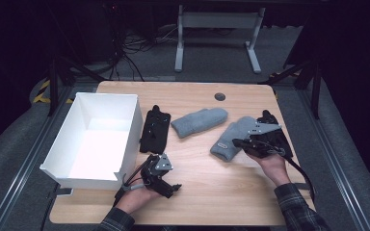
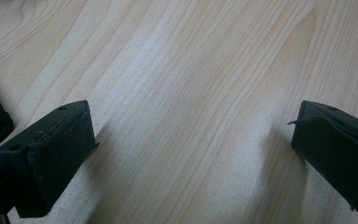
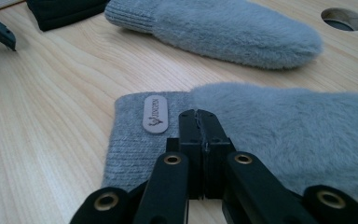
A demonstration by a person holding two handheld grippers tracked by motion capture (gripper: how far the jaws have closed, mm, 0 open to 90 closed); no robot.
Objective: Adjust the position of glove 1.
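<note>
The near grey mitten point(image 3: 261, 135) lies flat on the tabletop point(image 1: 207, 192) toward the right side, cuff pointing at the person, with a small pale label point(image 3: 154, 114) on the ribbed cuff; the lettering on it is too small to read. The right gripper point(image 3: 199, 122) sits low over this mitten, its black fingers point(image 3: 189, 135) pressed together, tips resting at the line where cuff meets fuzzy body. Whether any fabric is pinched between them I cannot tell, since the linkage covers that spot. In the high view the right hand point(image 1: 272, 166) and the gripper body hide the mitten's far end.

Just beyond lies a second grey mitten point(image 1: 200, 121), apart from the first, angled across the middle of the tabletop. Beside it to the left is a black glove or pouch point(image 1: 154, 129); its detail is lost in the dark. A round cable hole point(image 1: 220, 96) shows near the far edge.

The left gripper point(image 2: 191, 140) hovers close over bare wood at the near left, fingers point(image 2: 51, 158) spread wide with nothing between them. The left hand point(image 1: 137, 195) holds it just by the white box point(image 1: 72, 175).

That box stands at the left edge, overhanging the tabletop, open on top, and its inside looks bare and white.
</note>
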